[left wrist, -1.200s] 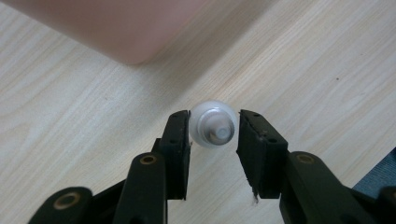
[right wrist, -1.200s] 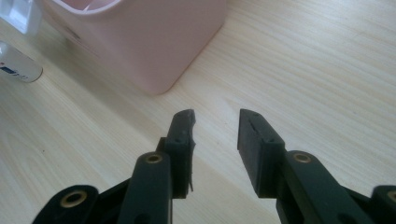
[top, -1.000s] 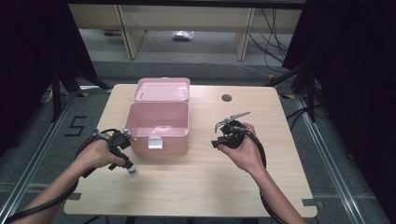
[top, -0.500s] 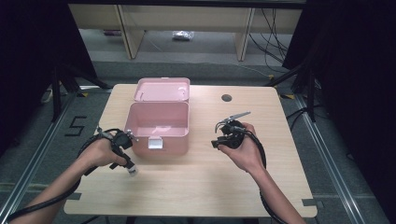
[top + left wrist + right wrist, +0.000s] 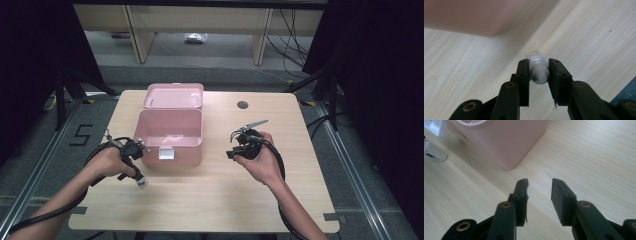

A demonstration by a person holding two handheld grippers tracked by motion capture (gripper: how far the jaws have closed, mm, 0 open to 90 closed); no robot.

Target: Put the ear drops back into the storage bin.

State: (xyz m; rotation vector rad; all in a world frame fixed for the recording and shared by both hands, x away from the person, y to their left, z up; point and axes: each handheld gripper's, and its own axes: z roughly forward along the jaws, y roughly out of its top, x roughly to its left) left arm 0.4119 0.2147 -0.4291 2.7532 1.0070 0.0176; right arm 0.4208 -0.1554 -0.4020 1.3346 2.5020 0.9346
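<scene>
While L gripper (image 5: 538, 72), jaws just closing, pinches the tube (image 5: 539, 70), seemingly snug, R gripper (image 5: 539, 192) gapes empty; lift straight, drop into box (image 5: 170, 145).

High view: fixed cam above my side of the table (image 5: 210, 200), looks fwd and down; takes in the whole tabletop, my forearms coming in from the bottom edge, floor and shelving beyond. Far off.

Left gripper view: cam rides on my left gripper (image 5: 538, 68), looks along its two black jaws, down at the wood. V. close; pink box (image 5: 466, 16) wall at top left, small white bottle (image 5: 539, 71) between the jaws.

Right gripper view: cam on my right gripper (image 5: 539, 188), looks along its jaws, low across the tabletop. Close.

Shared: pink box (image 5: 170, 132) and wood grain in all three; white bottle in all three (image 5: 142, 183) (image 5: 432, 151).
</scene>
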